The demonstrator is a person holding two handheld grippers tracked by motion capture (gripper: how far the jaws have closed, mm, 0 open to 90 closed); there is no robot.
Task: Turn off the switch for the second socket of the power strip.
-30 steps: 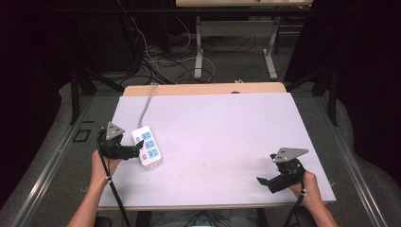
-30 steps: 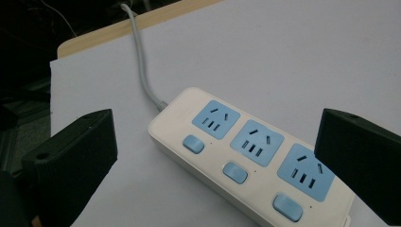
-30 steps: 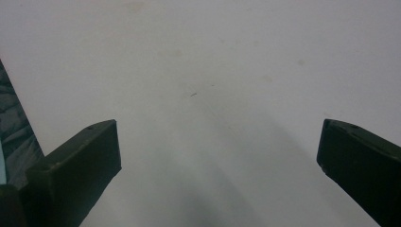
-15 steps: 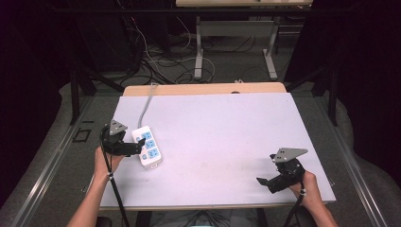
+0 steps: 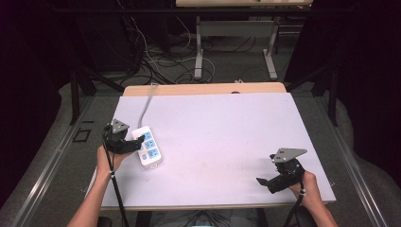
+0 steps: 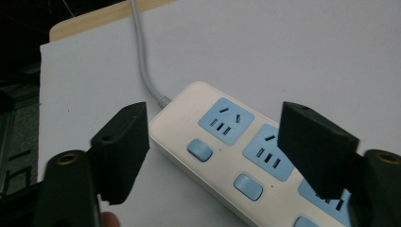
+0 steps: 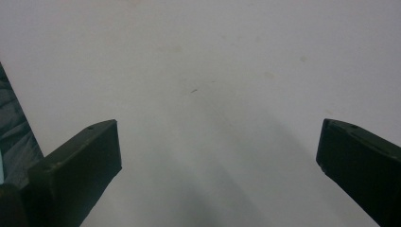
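Likely light, rigid, slick plastic: left gripper (image 6: 213, 156) spread wide over power strip (image 6: 246, 156); pinch its long sides, cord (image 6: 142, 61) drags.

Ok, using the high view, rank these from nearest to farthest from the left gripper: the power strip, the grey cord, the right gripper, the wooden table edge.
Measured from the left gripper:
1. Power strip: right at its jaws, left side of the table.
2. Grey cord: runs from the strip toward the far edge.
3. Wooden table edge: along the far side.
4. Right gripper: near right corner, across the table.
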